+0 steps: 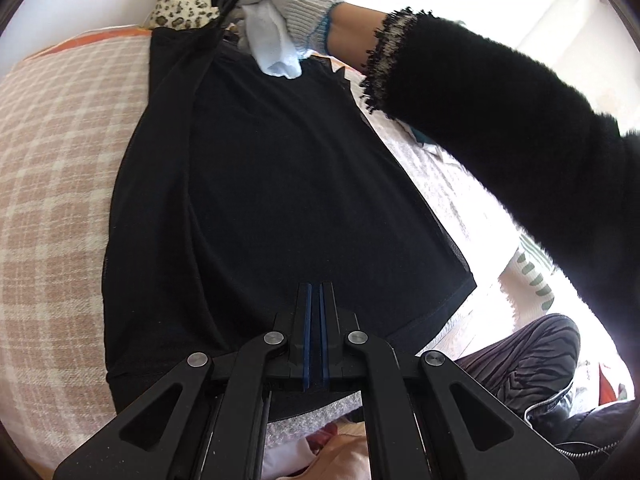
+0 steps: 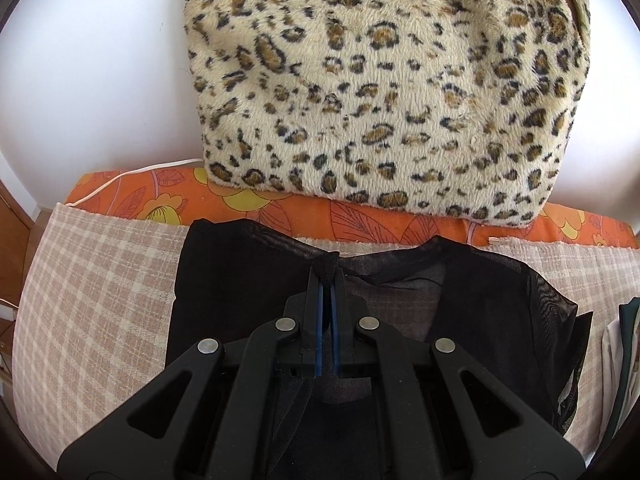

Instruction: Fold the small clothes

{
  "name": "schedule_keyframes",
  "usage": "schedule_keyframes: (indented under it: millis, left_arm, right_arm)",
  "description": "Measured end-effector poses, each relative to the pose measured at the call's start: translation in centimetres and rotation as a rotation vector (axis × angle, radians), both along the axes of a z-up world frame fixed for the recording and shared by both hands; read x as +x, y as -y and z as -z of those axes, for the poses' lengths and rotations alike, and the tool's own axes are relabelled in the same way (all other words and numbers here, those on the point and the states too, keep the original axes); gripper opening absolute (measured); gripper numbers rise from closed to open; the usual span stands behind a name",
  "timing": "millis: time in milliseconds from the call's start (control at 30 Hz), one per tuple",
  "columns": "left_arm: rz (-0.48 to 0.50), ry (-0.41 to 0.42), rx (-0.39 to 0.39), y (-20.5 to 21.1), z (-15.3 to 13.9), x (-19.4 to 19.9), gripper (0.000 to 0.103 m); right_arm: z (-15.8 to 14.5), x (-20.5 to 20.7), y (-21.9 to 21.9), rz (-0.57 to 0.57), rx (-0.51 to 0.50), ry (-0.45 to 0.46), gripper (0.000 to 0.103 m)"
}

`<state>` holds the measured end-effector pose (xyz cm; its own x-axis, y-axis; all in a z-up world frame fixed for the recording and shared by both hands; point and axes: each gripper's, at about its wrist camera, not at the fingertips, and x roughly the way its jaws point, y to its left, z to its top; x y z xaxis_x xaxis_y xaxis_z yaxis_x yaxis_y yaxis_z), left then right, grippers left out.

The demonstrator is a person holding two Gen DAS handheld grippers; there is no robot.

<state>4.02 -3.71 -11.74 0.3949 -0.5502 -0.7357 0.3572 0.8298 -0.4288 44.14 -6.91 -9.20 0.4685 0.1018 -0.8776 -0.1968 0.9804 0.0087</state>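
A black sheer garment (image 1: pixel 280 184) lies spread on a pink checked blanket (image 1: pixel 52 184). My left gripper (image 1: pixel 316 286) is shut on the garment's near hem. My right gripper (image 2: pixel 328 270) is shut on a bunched bit of the garment's far edge (image 2: pixel 328 262) near the neckline. In the left wrist view the right gripper (image 1: pixel 230 4) shows at the far end, held by a white-gloved hand (image 1: pixel 280 12) with a black fuzzy sleeve (image 1: pixel 500 128). The garment (image 2: pixel 240 280) shows in the right wrist view, partly folded over itself.
A leopard-print cushion (image 2: pixel 380 92) stands against the white wall behind an orange flowered sheet (image 2: pixel 280 208). To the right lie a white textured cloth (image 1: pixel 452 192), a zebra-striped garment (image 1: pixel 528 356) and a dark jacket (image 1: pixel 592 432). More clothes (image 1: pixel 332 452) lie under the left gripper.
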Motion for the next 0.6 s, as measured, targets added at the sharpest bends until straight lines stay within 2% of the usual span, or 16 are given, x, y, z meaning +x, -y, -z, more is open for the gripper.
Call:
schedule_keyframes:
  millis: [33,100,167,233,367,467,600]
  left_arm:
    - [0.009,0.012,0.033,0.3,-0.2,-0.3,0.005]
    - [0.010,0.039,0.101,0.1,-0.6,-1.1,0.024]
    - [-0.033,0.088,0.163,-1.2,-1.1,-2.3,0.042]
    - [-0.086,0.110,0.200,-3.1,-1.2,-3.2,0.042]
    - [-0.114,0.069,0.219,-4.8,-0.1,-4.0,0.042]
    - [-0.093,0.054,0.202,-4.9,0.4,-4.5,0.042]
    - [-0.056,0.095,0.245,-3.2,0.3,-4.6,0.042]
  right_arm:
    - [0.3,0.0,-0.1,-0.007,0.003,-0.007,0.004]
    - [1.0,0.1,-0.4,-0.023,0.002,-0.022,0.004]
    - [1.6,0.0,-0.7,-0.034,-0.011,-0.030,0.004]
    - [1.7,-0.3,-0.9,-0.048,-0.013,-0.030,0.004]
    - [1.9,-0.5,-1.1,-0.056,-0.014,-0.032,0.004]
    - [2.0,-0.5,-1.0,-0.044,-0.002,-0.036,0.004]
    - [1.9,-0.7,-0.6,-0.033,0.004,-0.044,0.004]
